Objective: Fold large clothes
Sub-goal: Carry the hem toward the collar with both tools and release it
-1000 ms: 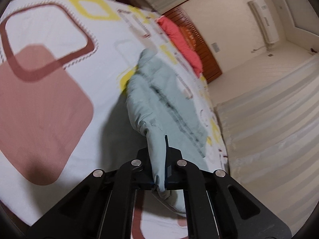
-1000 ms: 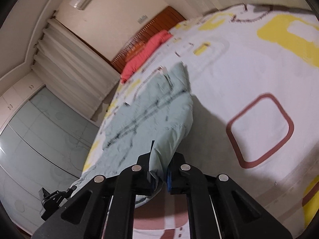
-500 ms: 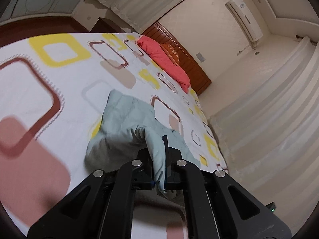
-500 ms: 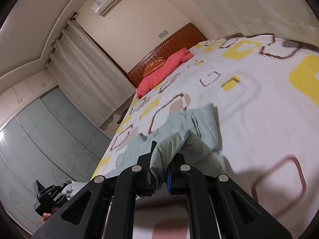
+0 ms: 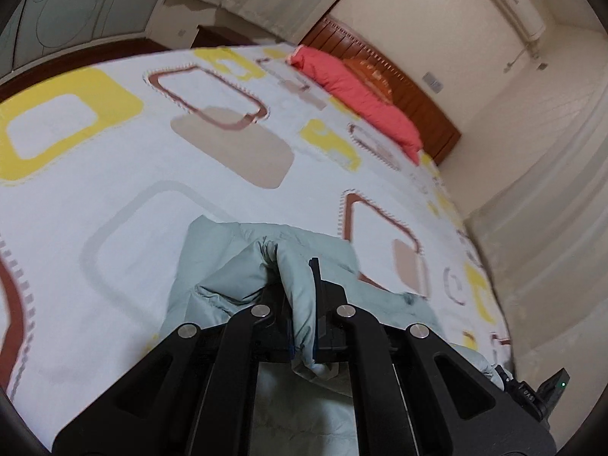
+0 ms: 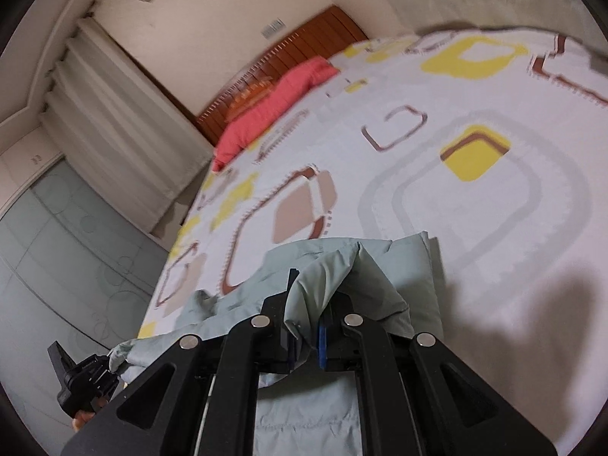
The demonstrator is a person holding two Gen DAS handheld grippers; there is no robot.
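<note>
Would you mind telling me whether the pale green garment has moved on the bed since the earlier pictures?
Yes. The pale green garment has been drawn back toward the camera, away from the red pillow; more patterned bedsheet now lies between them.

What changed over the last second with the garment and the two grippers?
Both grippers, left and right, drew the pale green garment back over itself toward the near edge of the bed, so it went from stretched out to doubled over. Neither grip changed. The red pillow stayed put.
</note>
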